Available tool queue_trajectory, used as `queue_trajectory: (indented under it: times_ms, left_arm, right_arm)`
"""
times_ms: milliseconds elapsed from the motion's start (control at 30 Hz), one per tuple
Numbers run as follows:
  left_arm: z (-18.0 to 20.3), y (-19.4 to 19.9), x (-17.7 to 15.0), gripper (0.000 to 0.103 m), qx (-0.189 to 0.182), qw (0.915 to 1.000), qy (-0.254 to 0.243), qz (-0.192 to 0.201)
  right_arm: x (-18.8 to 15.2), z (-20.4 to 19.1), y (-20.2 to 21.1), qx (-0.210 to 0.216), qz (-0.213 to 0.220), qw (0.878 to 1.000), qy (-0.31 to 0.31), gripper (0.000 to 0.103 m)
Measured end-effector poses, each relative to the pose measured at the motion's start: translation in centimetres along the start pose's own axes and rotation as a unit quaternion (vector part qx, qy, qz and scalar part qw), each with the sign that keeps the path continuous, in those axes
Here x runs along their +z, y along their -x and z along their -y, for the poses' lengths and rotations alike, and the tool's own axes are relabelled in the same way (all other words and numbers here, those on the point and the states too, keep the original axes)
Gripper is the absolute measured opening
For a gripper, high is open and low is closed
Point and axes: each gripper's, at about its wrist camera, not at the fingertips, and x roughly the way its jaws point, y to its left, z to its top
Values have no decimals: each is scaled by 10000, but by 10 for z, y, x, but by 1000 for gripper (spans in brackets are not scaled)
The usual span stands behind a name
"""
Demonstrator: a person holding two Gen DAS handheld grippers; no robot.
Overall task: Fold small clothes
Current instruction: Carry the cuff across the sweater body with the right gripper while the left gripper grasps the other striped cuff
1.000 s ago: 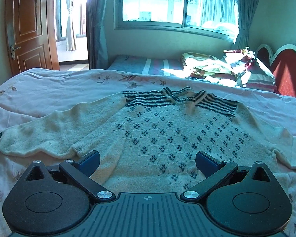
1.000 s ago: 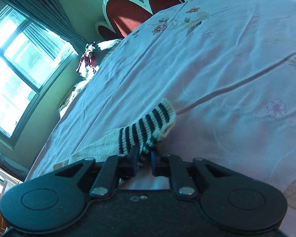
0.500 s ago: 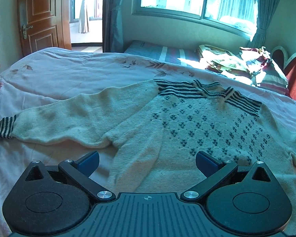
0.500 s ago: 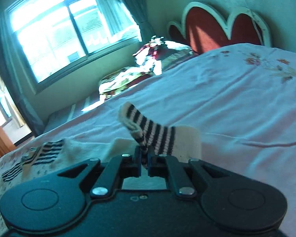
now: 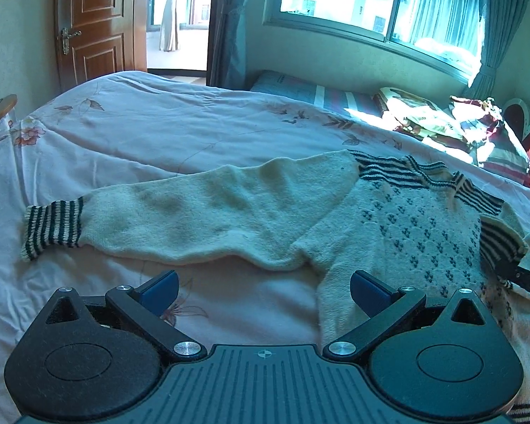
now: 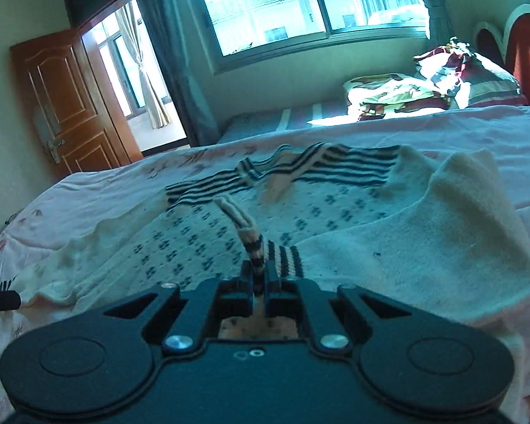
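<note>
Since a second ago I've carried the striped cuff [image 6: 261,247] from the bare bedspread over the sweater [image 6: 208,233] front; my right gripper [image 6: 259,279] is clamped on it. My left gripper [image 5: 263,288] hangs spread wide, holding nothing, near the other sleeve [image 5: 201,219], which lies flat on the bed [image 5: 130,130].

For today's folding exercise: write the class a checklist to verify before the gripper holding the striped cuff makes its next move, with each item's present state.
1. Right gripper shut on striped cuff: ok.
2. Cuff carried over the cream knitted sweater front: ok.
3. Folded sleeve lying flat: not ok, humped.
4. Left gripper open, holding nothing: ok.
5. Other sleeve spread on the pink floral bedspread: ok.
6. Sweater hem straight: cannot tell.
</note>
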Motion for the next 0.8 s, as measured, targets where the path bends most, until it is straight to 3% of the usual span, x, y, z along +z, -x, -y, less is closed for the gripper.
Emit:
queue_trajectory:
  times_ms: [100, 200, 233, 267, 300, 400, 533, 600, 733, 767, 800]
  left_arm:
    - [-7, -3, 3, 103, -128, 9999, 18, -39]
    - [-3, -6, 9, 102, -421, 9991, -28, -34]
    - [2, -7, 12, 91, -556, 9984, -53, -37]
    - [8, -11, 14, 65, -686, 9976, -67, -84]
    - [15, -16, 17, 58, -837, 9963, -41, -198]
    - [44, -35, 19, 55, -1614, 9856, 231, -441]
    - [93, -74, 10, 36, -2522, 9589, 607, -1151]
    - [116, -90, 3, 36, -2467, 9560, 585, -1473]
    - [144, -102, -3, 36, -2484, 9538, 544, -1601]
    - [151, -105, -3, 34, -2476, 9545, 503, -1584]
    - [155, -107, -3, 26, -2454, 9561, 474, -1530]
  right_arm:
    - [-6, -15, -15, 44, -197, 9998, 39, 7]
    - [-14, -22, -24, 60, -438, 9990, 64, 19]
    - [-15, -25, -21, 78, -385, 9991, 149, 24]
    - [-14, -25, -17, 95, -336, 9992, 213, 30]
    - [-14, -24, -10, 135, -267, 9993, 229, 32]
    - [-15, -17, 13, 174, -53, 9998, 9, 35]
    - [-16, 7, 50, -9, 174, 9988, -464, 37]
    - [-16, 20, 63, -102, 227, 9975, -659, 37]
    - [-15, 41, 82, -321, 338, 9955, -825, 37]
    - [-15, 45, 85, -366, 368, 9947, -885, 37]
    - [-16, 51, 87, -388, 396, 9935, -990, 37]
